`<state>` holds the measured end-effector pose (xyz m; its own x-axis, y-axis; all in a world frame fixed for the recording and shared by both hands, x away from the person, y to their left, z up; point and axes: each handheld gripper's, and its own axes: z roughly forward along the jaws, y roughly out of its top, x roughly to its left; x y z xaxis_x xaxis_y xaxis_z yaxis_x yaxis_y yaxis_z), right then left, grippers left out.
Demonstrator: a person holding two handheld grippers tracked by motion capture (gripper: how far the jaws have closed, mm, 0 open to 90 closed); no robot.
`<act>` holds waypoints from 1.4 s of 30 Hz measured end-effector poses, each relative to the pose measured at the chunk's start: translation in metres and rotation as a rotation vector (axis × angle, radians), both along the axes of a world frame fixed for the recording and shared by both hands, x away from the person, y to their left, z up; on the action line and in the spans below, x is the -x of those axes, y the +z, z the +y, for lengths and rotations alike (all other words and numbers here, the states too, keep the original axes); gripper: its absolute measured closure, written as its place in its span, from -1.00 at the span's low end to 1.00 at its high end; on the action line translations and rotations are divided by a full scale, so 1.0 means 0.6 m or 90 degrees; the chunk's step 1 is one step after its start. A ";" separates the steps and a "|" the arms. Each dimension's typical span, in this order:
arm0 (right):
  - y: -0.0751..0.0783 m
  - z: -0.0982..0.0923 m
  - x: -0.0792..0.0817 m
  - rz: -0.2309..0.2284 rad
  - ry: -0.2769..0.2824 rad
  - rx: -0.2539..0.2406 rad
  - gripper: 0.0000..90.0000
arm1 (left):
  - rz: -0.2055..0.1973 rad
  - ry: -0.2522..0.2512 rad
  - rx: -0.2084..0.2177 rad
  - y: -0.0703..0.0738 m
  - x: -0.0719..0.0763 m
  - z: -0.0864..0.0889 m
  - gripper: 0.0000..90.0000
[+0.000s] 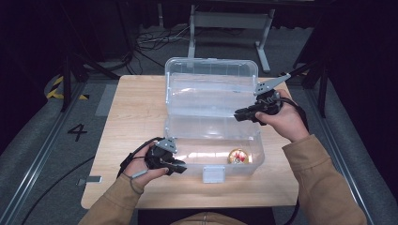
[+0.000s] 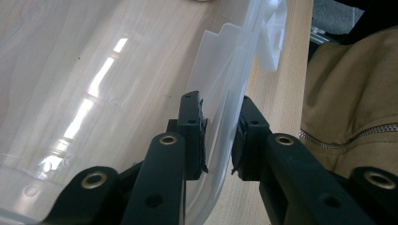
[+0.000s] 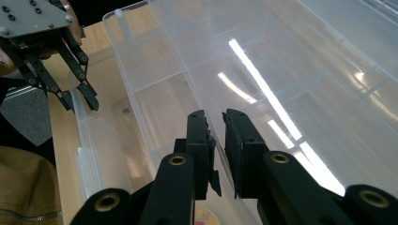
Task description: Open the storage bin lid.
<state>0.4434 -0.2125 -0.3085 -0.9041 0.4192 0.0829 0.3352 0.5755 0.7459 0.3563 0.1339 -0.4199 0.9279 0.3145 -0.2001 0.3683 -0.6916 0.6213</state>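
Nearby, a gold round item (image 1: 238, 156) lies inside the clear box (image 1: 213, 129).

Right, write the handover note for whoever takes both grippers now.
Left gripper: jaws astride the near wall of the clear plastic storage box; firm contact can't be confirmed.
Right gripper: jaws nearly shut, nothing visibly between them, at the right side of the inner tray.
Box sits on the wooden table, lid open, upright behind.
Done: a round gold object lies in the box bottom.
Left: probably seat the tray and close the lid.
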 end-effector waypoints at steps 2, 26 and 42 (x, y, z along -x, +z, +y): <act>0.000 -0.001 0.003 0.001 0.003 0.001 0.79 | 0.000 0.000 0.000 0.000 0.000 0.000 0.70; -0.004 -0.001 0.030 0.000 0.023 0.012 0.81 | 0.002 -0.002 0.000 -0.001 -0.001 -0.001 0.70; -0.009 -0.003 0.046 -0.001 0.033 0.017 0.82 | 0.003 -0.002 0.002 -0.001 -0.001 -0.001 0.70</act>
<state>0.4158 -0.2146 -0.3141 -0.9248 0.3737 0.0710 0.3033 0.6118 0.7306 0.3571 0.1334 -0.4206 0.9280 0.3110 -0.2051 0.3690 -0.6913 0.6213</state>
